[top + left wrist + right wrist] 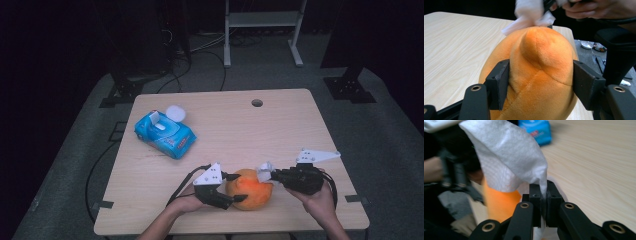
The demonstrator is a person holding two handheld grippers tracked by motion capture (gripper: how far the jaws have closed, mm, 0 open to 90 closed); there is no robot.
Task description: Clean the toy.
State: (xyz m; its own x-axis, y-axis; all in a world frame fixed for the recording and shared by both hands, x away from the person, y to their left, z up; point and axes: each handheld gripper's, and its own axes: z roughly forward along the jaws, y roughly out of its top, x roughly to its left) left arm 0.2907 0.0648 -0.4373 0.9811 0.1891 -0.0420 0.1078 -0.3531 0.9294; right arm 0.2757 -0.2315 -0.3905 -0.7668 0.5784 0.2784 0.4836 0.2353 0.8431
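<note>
Wooden table (300, 125), light grain, round hole near its far edge. Dim room.

Round orange plush toy (250, 189) sits on the table near the front edge, roughly centre, between the two grippers.

Left gripper (231, 189): on the toy's left side, jaws partly open and clamped across the plush. In the left gripper view both black pads press into the soft orange fabric (541, 75), one on each flank, the pile bulging between them. Firm hold. The person's left hand (187, 202) is under it, near the table's front edge.

Right gripper (271, 174): just right of the toy, jaws closed tight on a white crumpled wet wipe (264, 171). The right gripper view shows the wipe (509, 157) pinched at one corner between the pads and fanning up and leftward over the orange plush (499, 202). From the left gripper view the wipe (529, 15) lies against the toy's far upper side.

Blue rectangular wet-wipe pack (165, 134), flap lid up, lies far left on the table, well apart from the toy.
</note>
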